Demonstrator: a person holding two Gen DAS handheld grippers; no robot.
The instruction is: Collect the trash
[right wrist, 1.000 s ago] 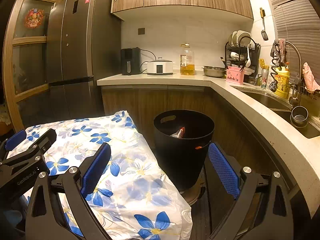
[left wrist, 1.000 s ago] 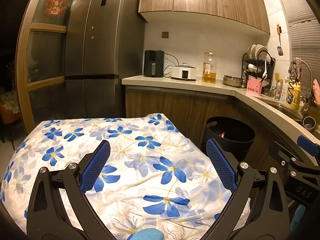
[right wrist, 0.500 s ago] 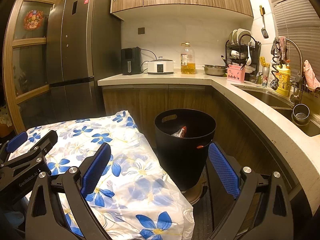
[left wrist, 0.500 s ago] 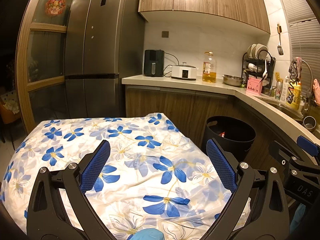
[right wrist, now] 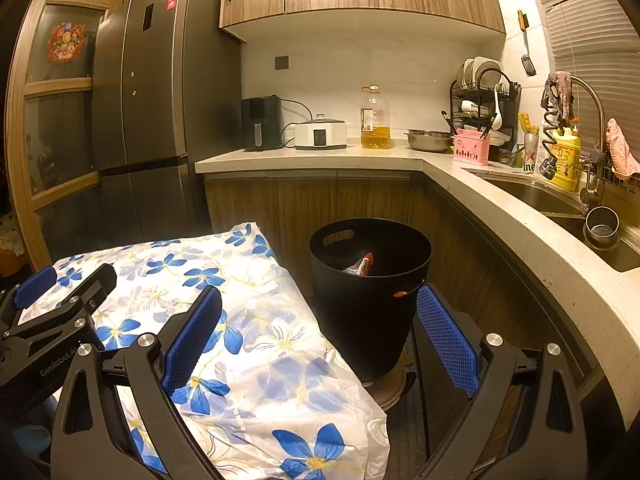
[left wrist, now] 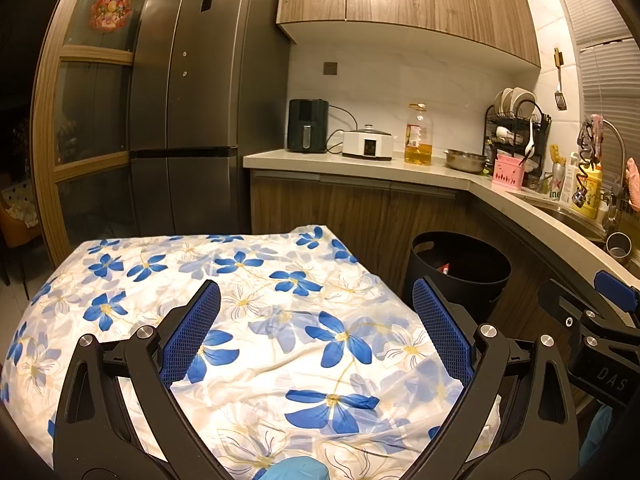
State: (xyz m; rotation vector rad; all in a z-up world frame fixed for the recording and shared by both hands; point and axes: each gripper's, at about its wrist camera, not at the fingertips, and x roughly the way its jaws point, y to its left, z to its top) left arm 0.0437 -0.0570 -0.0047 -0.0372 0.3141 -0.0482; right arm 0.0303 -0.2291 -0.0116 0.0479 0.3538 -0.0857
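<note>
Meanwhile I held the left gripper [left wrist: 316, 332] and right gripper [right wrist: 318, 338] spread wide and empty above the floral tablecloth [left wrist: 280, 312], beside the black bin [right wrist: 370, 288] containing wrappers [right wrist: 360, 266].

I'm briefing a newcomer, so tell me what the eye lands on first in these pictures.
The white cloth with blue flowers grabs attention first, spread over the table in the foreground of both views. Next comes the black bin on the floor by the table's right edge, below the counter, with a crumpled wrapper inside. Both the left hand-held gripper and right hand-held gripper are open and empty.
</note>
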